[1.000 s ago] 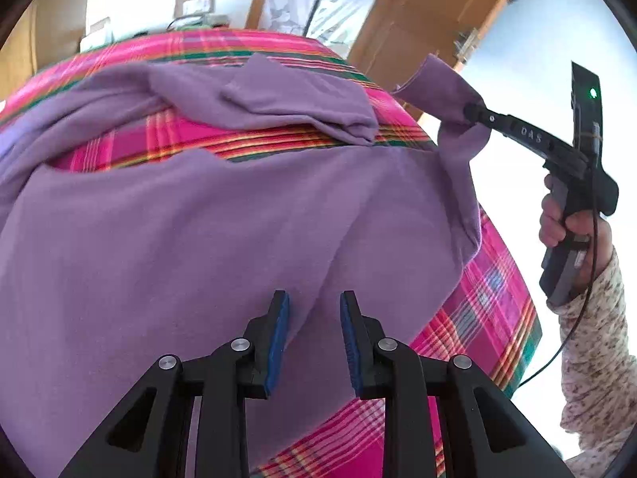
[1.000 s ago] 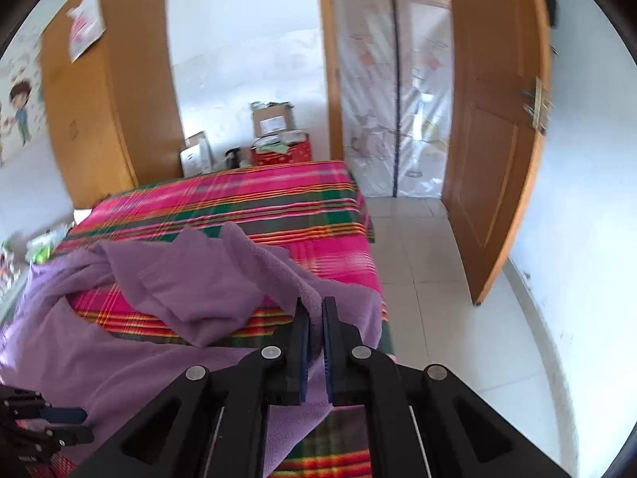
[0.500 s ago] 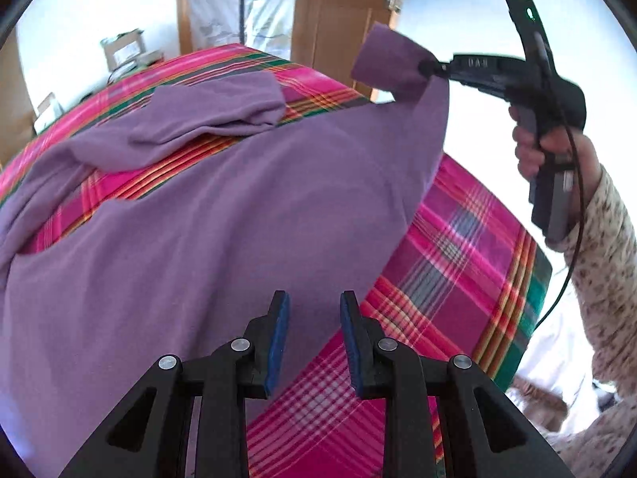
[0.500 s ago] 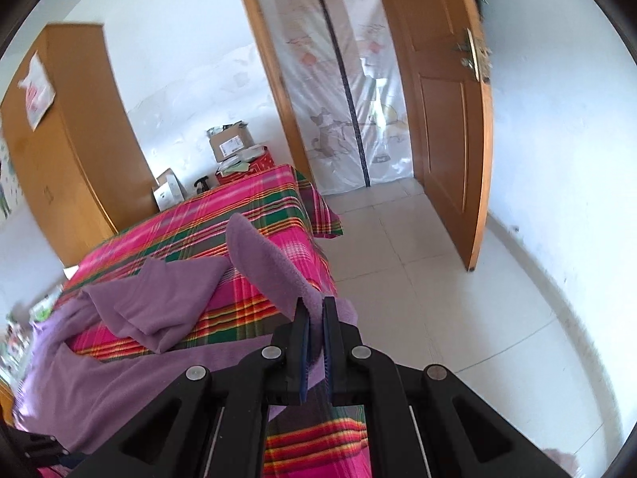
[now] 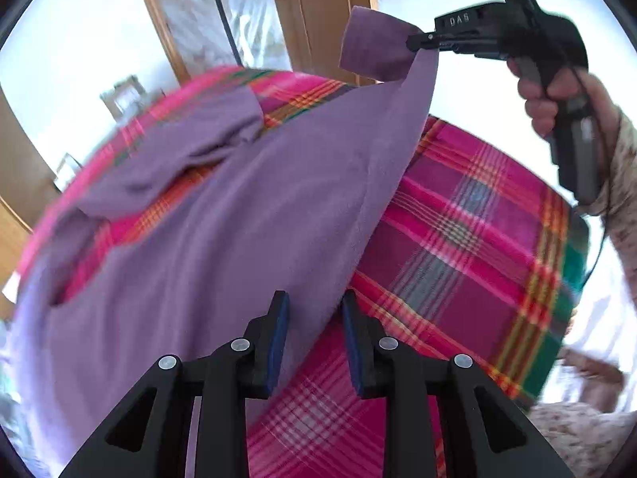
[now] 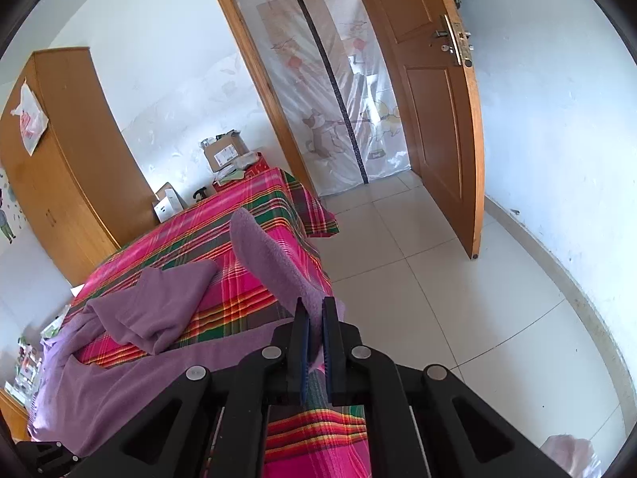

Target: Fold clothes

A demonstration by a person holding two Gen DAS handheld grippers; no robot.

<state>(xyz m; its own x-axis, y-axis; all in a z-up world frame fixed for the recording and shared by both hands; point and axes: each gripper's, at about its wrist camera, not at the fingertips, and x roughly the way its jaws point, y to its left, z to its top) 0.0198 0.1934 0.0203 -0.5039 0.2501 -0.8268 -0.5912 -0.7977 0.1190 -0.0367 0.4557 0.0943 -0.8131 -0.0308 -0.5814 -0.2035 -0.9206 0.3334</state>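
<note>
Garment point(image 5: 223, 231), a purple knit, lay spread over the left and middle of the bed point(image 5: 469, 239), which wore a pink plaid sheet. Its sleeve point(image 5: 187, 147) lay crumpled toward the far side. The left hand-held gripper point(image 5: 312, 338) hovered above the garment's near edge with its fingers apart, nothing between them. To the right, one corner of the cloth was lifted clear of the bed, pinched in the right hand-held gripper point(image 5: 416, 42), fingers clamped together on it. A hand point(image 5: 557, 99) in a floral sleeve held that tool. From the right wrist, the pinched fabric stood up between the blue pads point(image 6: 304, 334), with a wooden door point(image 6: 434, 111) open beyond.
</note>
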